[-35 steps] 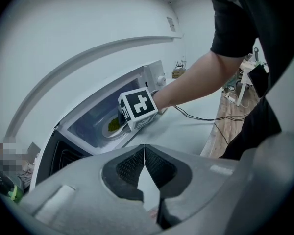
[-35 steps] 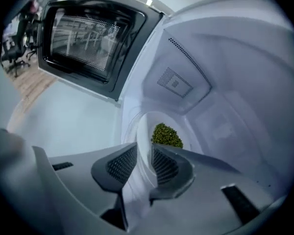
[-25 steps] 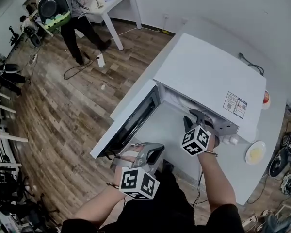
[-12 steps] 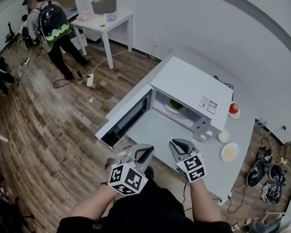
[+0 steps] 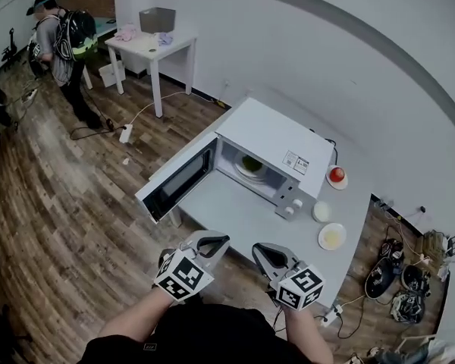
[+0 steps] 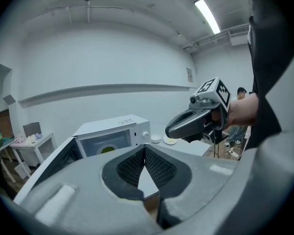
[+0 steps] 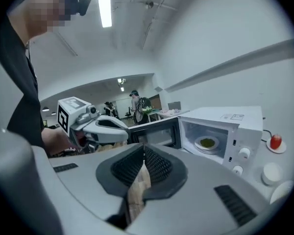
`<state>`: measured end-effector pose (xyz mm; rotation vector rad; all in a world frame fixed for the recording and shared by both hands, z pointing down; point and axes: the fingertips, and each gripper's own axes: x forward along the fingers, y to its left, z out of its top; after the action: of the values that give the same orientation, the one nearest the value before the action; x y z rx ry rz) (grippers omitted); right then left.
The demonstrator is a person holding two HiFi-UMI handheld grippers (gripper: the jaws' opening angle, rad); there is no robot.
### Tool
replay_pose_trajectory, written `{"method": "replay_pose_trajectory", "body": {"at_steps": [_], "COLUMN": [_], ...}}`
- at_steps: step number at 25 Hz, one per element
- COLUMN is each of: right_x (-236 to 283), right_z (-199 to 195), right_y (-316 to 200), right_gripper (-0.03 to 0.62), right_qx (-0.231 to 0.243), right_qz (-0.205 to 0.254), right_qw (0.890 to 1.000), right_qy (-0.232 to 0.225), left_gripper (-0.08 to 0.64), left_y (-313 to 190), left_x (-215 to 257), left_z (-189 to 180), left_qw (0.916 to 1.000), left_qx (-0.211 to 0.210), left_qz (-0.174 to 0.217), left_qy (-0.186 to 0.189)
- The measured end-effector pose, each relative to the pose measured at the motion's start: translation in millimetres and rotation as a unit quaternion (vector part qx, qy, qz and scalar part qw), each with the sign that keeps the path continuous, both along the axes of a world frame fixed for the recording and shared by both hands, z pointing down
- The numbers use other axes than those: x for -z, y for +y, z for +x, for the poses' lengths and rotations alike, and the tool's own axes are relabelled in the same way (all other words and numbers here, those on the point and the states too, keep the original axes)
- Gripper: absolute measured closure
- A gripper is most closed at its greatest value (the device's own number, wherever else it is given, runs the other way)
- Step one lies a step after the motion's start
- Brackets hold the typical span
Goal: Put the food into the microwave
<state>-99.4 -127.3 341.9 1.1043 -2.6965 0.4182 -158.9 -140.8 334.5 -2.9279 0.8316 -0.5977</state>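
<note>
Grey table [image 5: 235, 212] | white microwave [image 5: 273, 136], door open | wood-plank floor [image 5: 61, 203] | white wall [image 5: 288, 51]

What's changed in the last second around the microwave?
The right gripper pulled out of the microwave; it and the left gripper drew back toward the person. The right's jaws are closing, nothing between them. The plate of food inside and the open door are unchanged.
</note>
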Motion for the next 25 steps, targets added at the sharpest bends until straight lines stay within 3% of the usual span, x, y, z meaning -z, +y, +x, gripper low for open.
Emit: {"method": "replay_pose_trajectory", "body": {"at_steps": [4, 8, 13, 19, 25], "right_x": [13, 28, 48, 61, 76], "right_z": [40, 83, 120, 137, 141], "right_y": [33, 79, 124, 145, 139], "right_gripper": [0.575, 0.577, 0.577, 0.578, 0.578], "right_qx": [-0.017, -0.022, -0.011, -0.039, -0.085], "right_qz": [0.012, 0.02, 0.035, 0.066, 0.097], "right_qw": [0.999, 0.996, 0.99, 0.989, 0.984], "right_qy": [-0.038, -0.088, -0.137, -0.131, -0.126], "left_gripper": [0.551, 0.551, 0.551, 0.551, 0.551], "left_y": [20, 53, 92, 113, 113], "left_x": [8, 13, 32, 61, 80], "left_z": [36, 80, 118, 125, 118], "left_qw": [0.9989, 0.9981, 0.9918, 0.9875, 0.9874], "left_qx": [0.008, 0.013, 0.027, 0.024, 0.003], "left_qz": [-0.019, -0.017, -0.039, -0.034, -0.011], "left_qy": [0.041, 0.058, 0.119, 0.152, 0.158]}}
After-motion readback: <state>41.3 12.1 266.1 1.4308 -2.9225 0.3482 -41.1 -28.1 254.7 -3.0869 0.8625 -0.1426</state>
